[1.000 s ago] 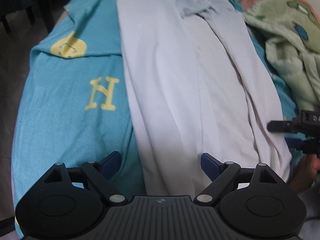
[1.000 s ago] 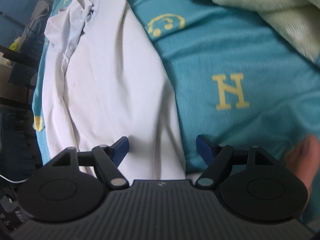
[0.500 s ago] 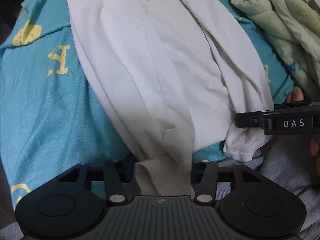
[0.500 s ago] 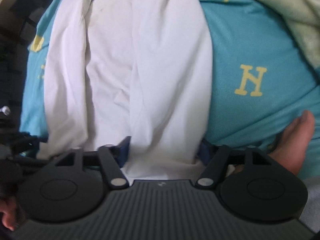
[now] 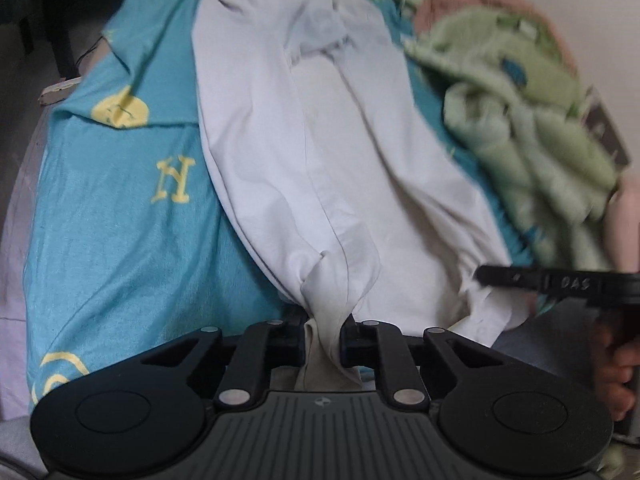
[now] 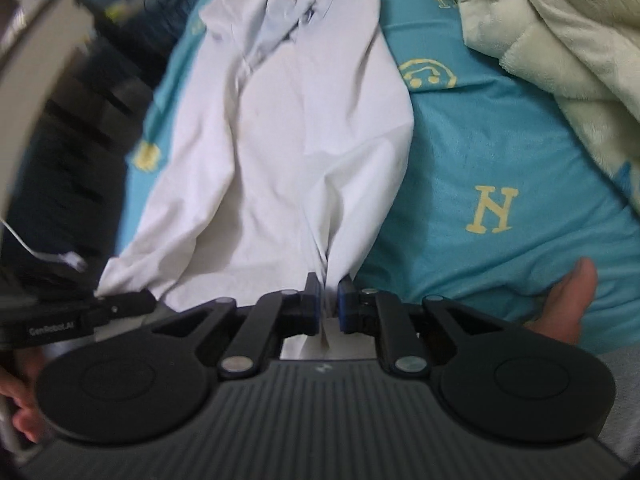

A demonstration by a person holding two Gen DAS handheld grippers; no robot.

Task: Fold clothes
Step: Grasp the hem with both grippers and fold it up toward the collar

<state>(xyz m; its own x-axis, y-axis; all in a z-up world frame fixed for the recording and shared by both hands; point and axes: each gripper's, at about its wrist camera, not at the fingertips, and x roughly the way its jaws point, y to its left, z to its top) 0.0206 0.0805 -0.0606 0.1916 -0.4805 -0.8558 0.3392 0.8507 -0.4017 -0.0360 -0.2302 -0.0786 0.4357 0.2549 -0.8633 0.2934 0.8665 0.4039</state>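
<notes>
**Inspector A:** Long white cotton garment [image 5: 332, 168] laid lengthwise on the teal bedsheet printed with yellow letters and smiley faces [image 5: 120, 216]. Collar end far from the cameras, hem end nearest. Both long sides turned in toward the middle, giving a narrow strip. Lengthwise folding judged largely done.

**Inspector B:** Grip status?

**Inspector A:** Left gripper [image 5: 323, 334] pressed together, pinching a bunched corner of the garment's near hem. Right gripper [image 6: 329, 308] likewise closed on a thin pleat of the same hem, at the opposite corner. Hem lifted slightly off the sheet at both points; fabric drawn into tension creases running up from each pinch.

**Inspector B:** Remaining work?

**Inspector A:** Crosswise fold not yet made. Hem still to be carried toward the collar, probably once or twice, then released and smoothed. Wrinkles present along the garment's middle and around the collar; tidiness only fair.

**Inspector B:** Surroundings?

**Inspector A:** Crumpled pale green fleece blanket [image 6: 560, 40] beyond the garment's right edge, near but not overlapping it. Motion blur in both views; finer detail at the collar not readable.
</notes>
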